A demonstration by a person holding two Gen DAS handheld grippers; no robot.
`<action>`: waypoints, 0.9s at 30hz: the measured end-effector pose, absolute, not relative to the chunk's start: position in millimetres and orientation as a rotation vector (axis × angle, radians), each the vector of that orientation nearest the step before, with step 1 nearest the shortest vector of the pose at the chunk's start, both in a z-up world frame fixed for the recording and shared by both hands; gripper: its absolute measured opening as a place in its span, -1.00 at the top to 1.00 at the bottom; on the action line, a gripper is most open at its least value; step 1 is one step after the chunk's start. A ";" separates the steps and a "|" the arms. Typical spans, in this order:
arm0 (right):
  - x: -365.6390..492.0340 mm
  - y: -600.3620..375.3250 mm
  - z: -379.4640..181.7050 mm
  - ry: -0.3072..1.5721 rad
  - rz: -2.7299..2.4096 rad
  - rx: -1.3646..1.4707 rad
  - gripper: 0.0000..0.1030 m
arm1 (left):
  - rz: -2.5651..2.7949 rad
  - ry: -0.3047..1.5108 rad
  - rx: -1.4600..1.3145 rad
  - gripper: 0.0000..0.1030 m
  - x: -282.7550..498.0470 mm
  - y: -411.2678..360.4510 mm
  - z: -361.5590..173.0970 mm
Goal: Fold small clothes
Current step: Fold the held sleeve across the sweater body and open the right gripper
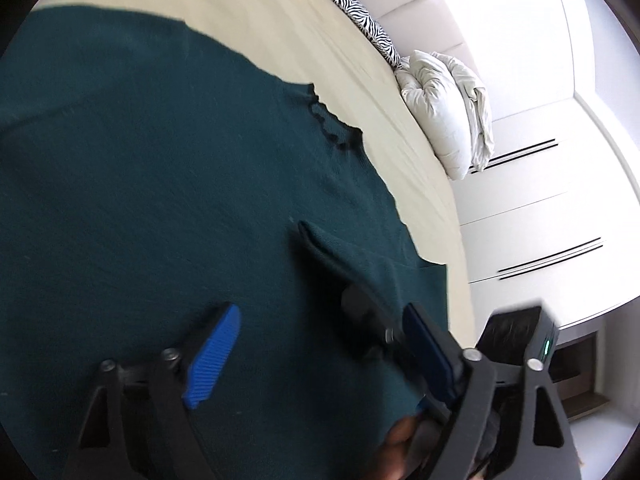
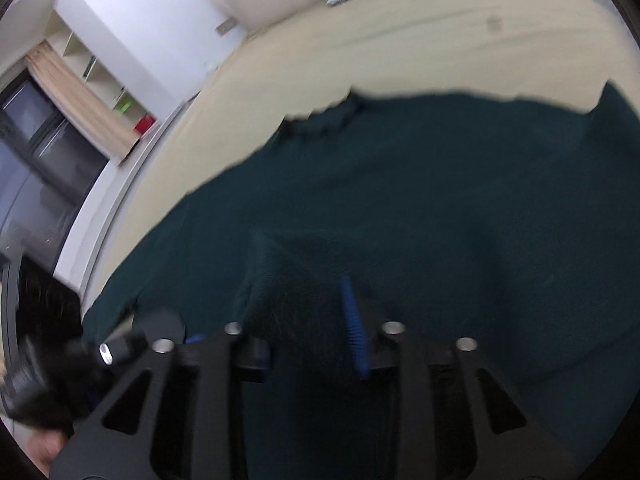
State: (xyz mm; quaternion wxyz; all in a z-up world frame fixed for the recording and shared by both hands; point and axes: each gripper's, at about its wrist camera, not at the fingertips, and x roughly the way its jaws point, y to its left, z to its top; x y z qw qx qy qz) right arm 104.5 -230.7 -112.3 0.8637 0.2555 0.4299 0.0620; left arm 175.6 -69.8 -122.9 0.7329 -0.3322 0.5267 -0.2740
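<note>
Green top (image 1: 152, 184) lies spread on the bed (image 1: 256, 36), covering most of the near side; frilled neck toward the headboard w/ the zebra pillow (image 1: 366, 24). Left tool (image 1: 320, 344): jaws wide apart, nothing between the pads, hovering just over the cloth. Right tool (image 2: 308, 320): jaws part open w/ a raised fold of the top (sleeve, prob.) standing between them; too blurred to tell if the pads press on it. Progress: early, I'd say. Body lies flat, one fold maybe begun; remaining folds & final tidy-up left.
</note>
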 end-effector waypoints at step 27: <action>-97.7 -349.3 -182.0 0.628 -0.005 1.325 -0.34 | -0.503 1.020 -0.429 0.81 220.7 -75.9 -79.1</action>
